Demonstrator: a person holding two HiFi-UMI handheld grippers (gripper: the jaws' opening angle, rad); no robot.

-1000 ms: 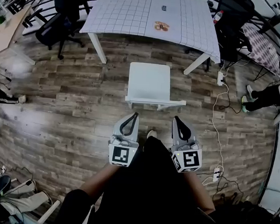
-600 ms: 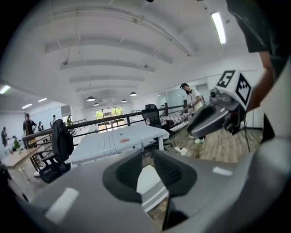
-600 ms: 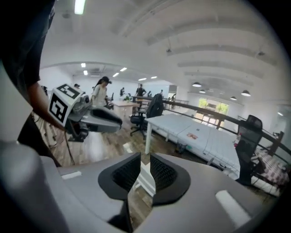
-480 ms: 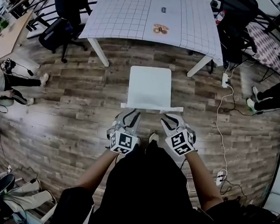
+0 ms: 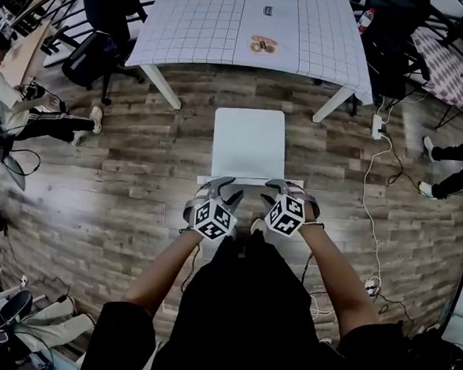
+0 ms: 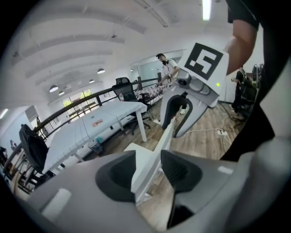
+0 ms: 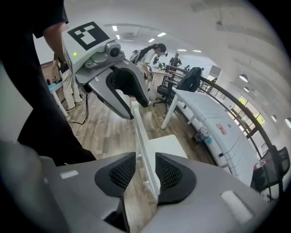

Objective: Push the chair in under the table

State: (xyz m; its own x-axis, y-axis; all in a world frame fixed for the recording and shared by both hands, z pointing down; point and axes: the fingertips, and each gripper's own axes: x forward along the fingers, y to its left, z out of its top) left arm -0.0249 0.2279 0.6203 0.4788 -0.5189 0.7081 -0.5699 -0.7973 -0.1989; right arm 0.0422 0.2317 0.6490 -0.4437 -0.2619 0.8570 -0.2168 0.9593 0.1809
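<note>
The white chair stands on the wood floor just in front of the white table with its grid cloth, its seat clear of the tabletop. Its backrest rail faces me. My left gripper straddles the rail's left part, and my right gripper straddles its right part. In the left gripper view the rail runs between the open jaws of the left gripper; the right gripper view shows the rail inside the right gripper. Both sets of jaws have just been opening, and small gaps show beside the pads.
Black office chairs stand at the table's left and another at its right. A white cable with a power strip trails over the floor on the right. People sit at the left edge and right edge.
Both grippers have come down and forward from waist height to the chair's backrest. Their jaws, shut a second ago, now stand apart around the top rail.
</note>
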